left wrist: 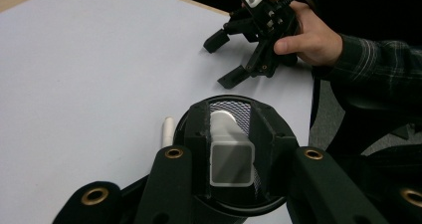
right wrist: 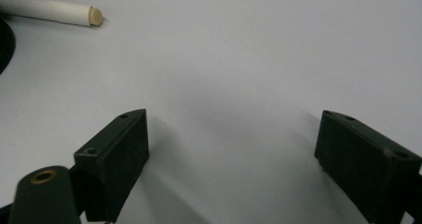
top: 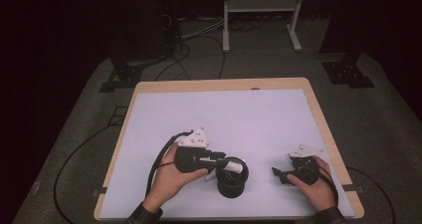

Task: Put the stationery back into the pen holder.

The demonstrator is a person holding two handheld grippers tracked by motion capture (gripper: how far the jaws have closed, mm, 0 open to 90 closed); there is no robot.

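A person is working two hand-held claws over a pale desk (top: 224, 114), seen from above with both forearms entering at the bottom of the frame. The left claw (top: 230, 167), lower centre of the high view, is gripping a white, square-ended piece (left wrist: 232, 163) and holding it inside the mouth of a black mesh cup (top: 232, 183). In the left gripper view the piece is sitting at the lower centre of the frame, pinched between the two black pads, with the cup's mesh wall showing behind it. The jaws are standing narrow, pressed on either side of the piece. The hold looks meant to keep the piece upright and centred over the cup, so that it can be lowered in or lifted out without catching the rim; which of the two is under way cannot be told.

A white stick (right wrist: 50, 9) is lying flat on the desk just beside the cup, at the upper left of the right gripper view.

The right claw (top: 279, 174), lower right of the high view, is resting low over the desk well apart from the cup. Its jaws are standing wide with bare desk between them, holding and touching nothing, apparently parked out of the way.
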